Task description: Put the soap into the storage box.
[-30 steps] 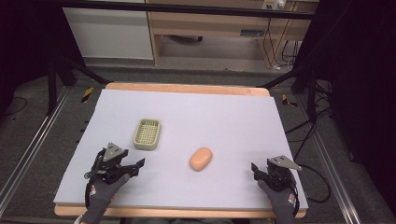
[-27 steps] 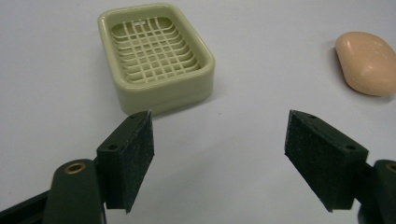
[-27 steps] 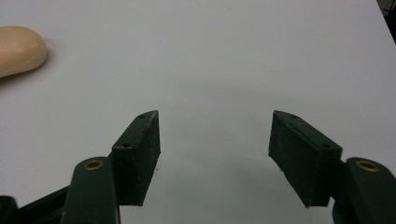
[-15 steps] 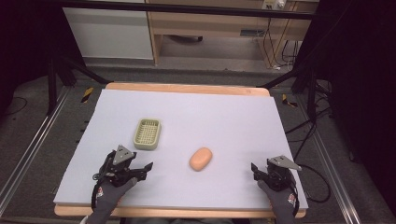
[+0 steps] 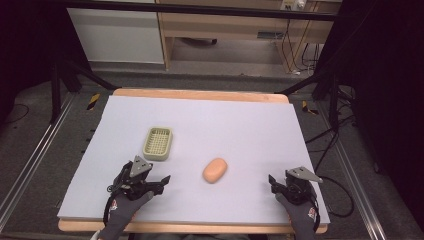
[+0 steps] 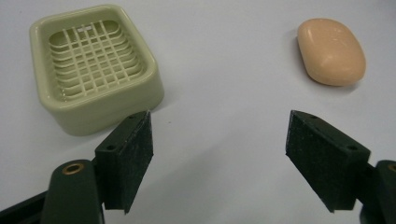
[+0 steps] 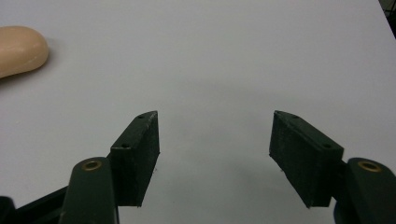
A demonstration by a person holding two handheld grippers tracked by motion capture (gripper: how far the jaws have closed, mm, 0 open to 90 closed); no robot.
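A peach bar of soap (image 5: 215, 170) lies on the pale sheet near the table's front middle. A pale green soap dish (image 5: 150, 150) with a grid floor stands empty to its left and a little farther back. My left gripper (image 5: 161, 183) hovers just in front of the dish, pointing right toward the soap. In the left gripper view the dish (image 6: 150, 74) is ahead left and the soap (image 6: 331, 51) ahead right; the gripper (image 6: 219, 154) is open, its jaws have just been opening, and nothing is between them. My right gripper (image 5: 274, 182) rests open near the front right, with the soap (image 7: 18, 49) far off to its left.
The pale sheet (image 5: 240, 125) covers a wooden table, whose front edge (image 5: 200, 228) runs just behind both hands. Black stand legs and cables lie on the floor at both sides. A cabinet and shelf stand beyond the far edge.
My left hand has slid to the right, closer to the soap, and its jaws stand a little wider. The right hand, the soap and the dish have not moved.
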